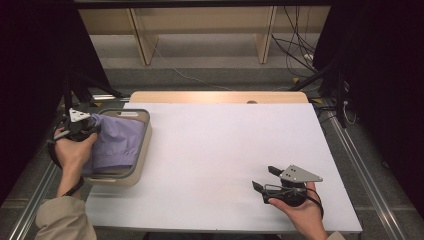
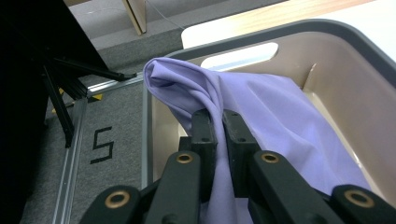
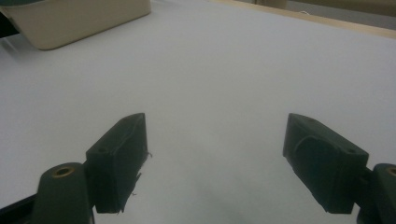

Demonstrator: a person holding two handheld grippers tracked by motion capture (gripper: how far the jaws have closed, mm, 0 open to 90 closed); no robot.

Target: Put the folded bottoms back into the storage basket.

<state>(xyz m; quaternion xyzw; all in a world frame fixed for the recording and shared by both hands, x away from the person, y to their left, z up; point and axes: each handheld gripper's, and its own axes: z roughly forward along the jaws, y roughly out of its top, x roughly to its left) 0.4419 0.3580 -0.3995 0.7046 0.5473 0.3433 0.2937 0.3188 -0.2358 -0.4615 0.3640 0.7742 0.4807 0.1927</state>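
Note:
A lilac cloth (image 1: 117, 142) lies bunched in a beige bin with a grey rim (image 1: 145, 135) at the table's left edge. My left gripper (image 1: 92, 122) is at the bin's near-left corner, shut on a raised fold of that cloth (image 2: 196, 91); its black jaws pinch the fabric between them. The rest of the cloth drapes down into the bin (image 2: 336, 88). At the table's front right, my right gripper (image 1: 265, 179) rests low over the white surface, open, with nothing between its jaws (image 3: 215, 163).
The white table top (image 1: 225, 150) stretches between the bin and the right gripper. A wooden strip (image 1: 215, 96) runs along its far edge. Metal rails and cables lie on the floor around the table. The bin's corner (image 3: 74, 23) is far ahead of the right gripper.

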